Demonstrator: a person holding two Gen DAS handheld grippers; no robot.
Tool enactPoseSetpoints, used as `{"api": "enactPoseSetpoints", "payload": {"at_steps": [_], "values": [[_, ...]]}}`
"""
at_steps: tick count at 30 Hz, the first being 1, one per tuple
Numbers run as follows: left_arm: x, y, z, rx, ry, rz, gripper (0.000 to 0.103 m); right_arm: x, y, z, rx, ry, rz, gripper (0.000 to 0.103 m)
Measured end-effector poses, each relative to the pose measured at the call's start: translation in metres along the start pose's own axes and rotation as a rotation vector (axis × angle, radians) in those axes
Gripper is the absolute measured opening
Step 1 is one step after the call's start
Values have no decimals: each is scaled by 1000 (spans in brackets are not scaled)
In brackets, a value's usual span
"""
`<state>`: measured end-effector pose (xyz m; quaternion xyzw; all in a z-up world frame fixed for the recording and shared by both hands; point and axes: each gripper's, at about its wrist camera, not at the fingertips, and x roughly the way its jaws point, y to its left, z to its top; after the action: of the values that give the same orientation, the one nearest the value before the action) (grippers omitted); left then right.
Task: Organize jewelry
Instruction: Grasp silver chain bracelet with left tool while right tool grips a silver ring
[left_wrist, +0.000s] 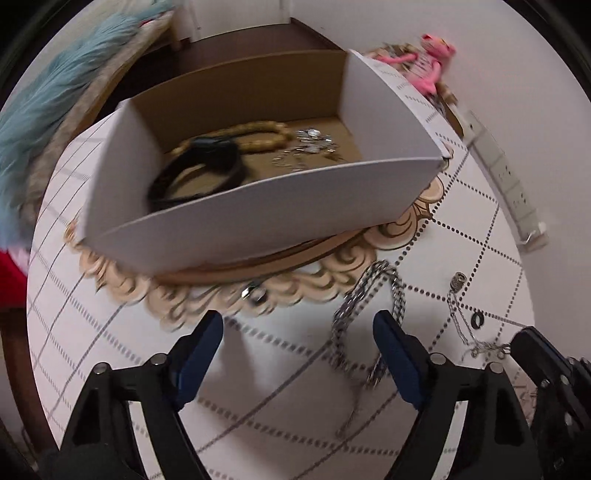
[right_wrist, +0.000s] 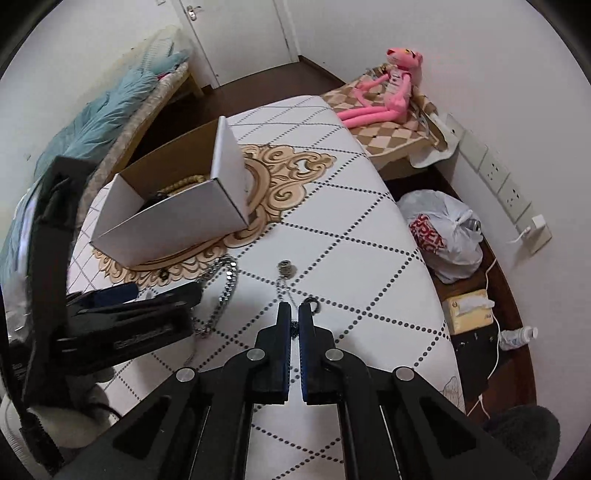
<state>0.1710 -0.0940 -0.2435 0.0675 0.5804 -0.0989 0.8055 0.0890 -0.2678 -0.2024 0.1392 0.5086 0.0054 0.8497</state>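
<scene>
- Jewelry lies in two places: inside the open cardboard box (left_wrist: 236, 221) and loose on the white patterned table (left_wrist: 295, 387) in front of it.
- Left wrist view alone shows the box's inside: one tan bead bracelet (left_wrist: 255, 134), one black band (left_wrist: 199, 173) and a heap of small silver pieces (left_wrist: 314, 142), too blurred to count.
- Loose on the table: one thick silver chain (left_wrist: 369, 314), one thin chain with a barrel charm (left_wrist: 460, 277), one small black ring (left_wrist: 478, 320), and a silver ring (left_wrist: 253, 293) just before the box.
- Left gripper (left_wrist: 299, 332) hangs above the table, jaws wide apart with nothing between them; the thick chain lies beside its right finger.
- Right gripper (right_wrist: 294, 310) has its jaws nearly together, a narrow gap left, pinching the thin chain's end.
- Right wrist view alone shows the surroundings: one pink plush panther (right_wrist: 384, 92), one tied plastic bag (right_wrist: 443, 236), one tissue box (right_wrist: 469, 310).
</scene>
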Motion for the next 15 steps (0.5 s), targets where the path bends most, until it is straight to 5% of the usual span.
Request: {"api": "enactPoseSetpoints", "payload": {"at_steps": [3, 7, 15], "values": [[1, -13, 6, 70, -40, -18, 56, 3, -5, 1, 18, 3, -3, 4], [-2, -22, 10, 115, -51, -56, 6, 5, -11, 4, 38, 4, -7, 4], [-25, 8, -6, -20, -82, -141, 6, -13, -11, 15, 58, -33, 48, 4]]}}
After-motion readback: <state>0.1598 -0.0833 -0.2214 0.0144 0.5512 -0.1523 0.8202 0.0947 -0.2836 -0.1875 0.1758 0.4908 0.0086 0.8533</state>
